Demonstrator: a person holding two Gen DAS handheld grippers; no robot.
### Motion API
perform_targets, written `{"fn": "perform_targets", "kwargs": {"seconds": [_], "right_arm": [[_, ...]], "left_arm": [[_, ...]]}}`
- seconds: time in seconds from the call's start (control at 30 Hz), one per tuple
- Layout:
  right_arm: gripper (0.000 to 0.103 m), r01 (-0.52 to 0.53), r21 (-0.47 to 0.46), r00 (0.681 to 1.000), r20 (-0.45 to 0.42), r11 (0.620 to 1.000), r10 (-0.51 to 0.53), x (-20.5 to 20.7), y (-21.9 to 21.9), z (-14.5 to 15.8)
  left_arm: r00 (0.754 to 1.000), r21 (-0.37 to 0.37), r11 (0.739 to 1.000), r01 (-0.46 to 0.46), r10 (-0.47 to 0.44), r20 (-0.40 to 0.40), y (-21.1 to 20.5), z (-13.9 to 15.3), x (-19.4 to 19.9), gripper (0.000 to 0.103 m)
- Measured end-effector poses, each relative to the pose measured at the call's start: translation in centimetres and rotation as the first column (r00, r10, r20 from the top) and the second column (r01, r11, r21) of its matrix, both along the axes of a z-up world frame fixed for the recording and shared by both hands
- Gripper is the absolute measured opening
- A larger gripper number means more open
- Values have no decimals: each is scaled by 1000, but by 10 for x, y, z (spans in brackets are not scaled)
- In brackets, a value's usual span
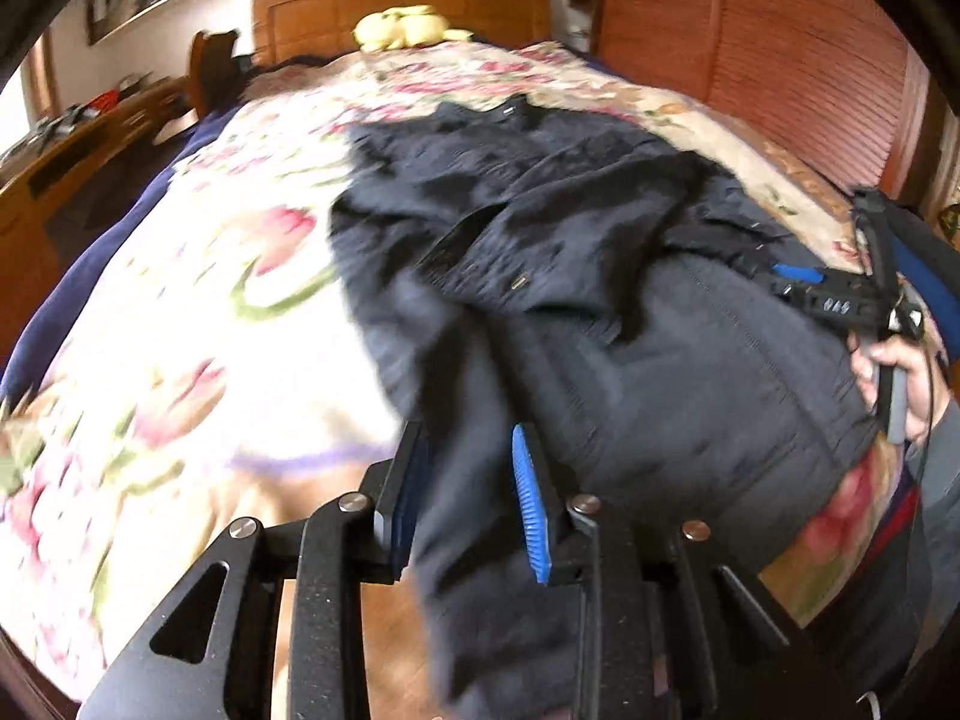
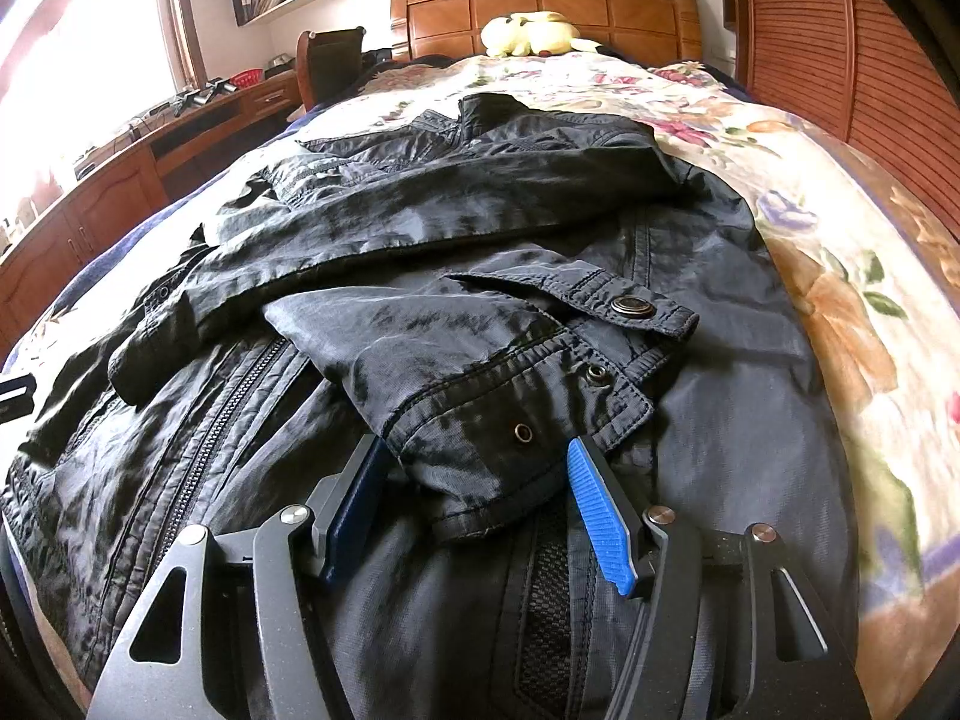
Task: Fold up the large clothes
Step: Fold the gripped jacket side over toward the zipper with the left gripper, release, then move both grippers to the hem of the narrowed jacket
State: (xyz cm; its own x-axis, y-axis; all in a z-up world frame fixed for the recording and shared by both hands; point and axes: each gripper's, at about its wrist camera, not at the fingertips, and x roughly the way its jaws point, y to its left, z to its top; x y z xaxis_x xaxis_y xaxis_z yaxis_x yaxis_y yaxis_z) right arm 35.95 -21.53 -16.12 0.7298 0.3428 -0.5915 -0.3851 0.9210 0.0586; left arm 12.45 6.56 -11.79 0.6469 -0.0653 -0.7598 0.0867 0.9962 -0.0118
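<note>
Left gripper (image 1: 471, 504) pinches a hanging fold of the dark navy nylon jacket (image 1: 600, 276), drawing it across the garment. Right gripper (image 2: 480, 516) has its jaws spread around the snap-button sleeve cuff (image 2: 516, 396), pads not visibly pressing. Jacket lies just ahead on the floral bedspread (image 1: 180, 324); likely next: lay the fold flat.

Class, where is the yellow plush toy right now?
In both wrist views the yellow plush toy lies at the far end of the bed, against the wooden headboard, beyond the dark jacket.

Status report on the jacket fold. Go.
Left claw closed on a hanging fold of the dark jacket. Right claw open around the sleeve cuff. Jacket on the floral bedspread; nothing blocking.
</note>
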Motion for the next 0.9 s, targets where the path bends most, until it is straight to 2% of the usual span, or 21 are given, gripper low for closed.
{"fn": "perform_targets", "kwargs": {"seconds": [0.23,0.37,0.5,0.63,0.9], "right_arm": [[64,0,-1,1000,0,1000,0,0,0,0],[64,1,-7,1000,2,1000,-1,0,1,0],[64,1,-11,1000,4,1000,-1,-1,3,0],[64,1,-11,1000,5,1000,-1,-1,2,0],[64,3,-33,1000,4,999,-3,-3,4,1]], "left_arm": [[997,-6,999,-48,47,-60,23,-24,-19,31],[997,4,999,-54,54,-64,24,-33,-17,32],[994,1,997,-82,82,-69,29,-42,-6,38],[993,2,996,-85,85,-79,35,-46,2,41],[993,-4,996,-92,92,-68,35,-40,-5,42]]}}
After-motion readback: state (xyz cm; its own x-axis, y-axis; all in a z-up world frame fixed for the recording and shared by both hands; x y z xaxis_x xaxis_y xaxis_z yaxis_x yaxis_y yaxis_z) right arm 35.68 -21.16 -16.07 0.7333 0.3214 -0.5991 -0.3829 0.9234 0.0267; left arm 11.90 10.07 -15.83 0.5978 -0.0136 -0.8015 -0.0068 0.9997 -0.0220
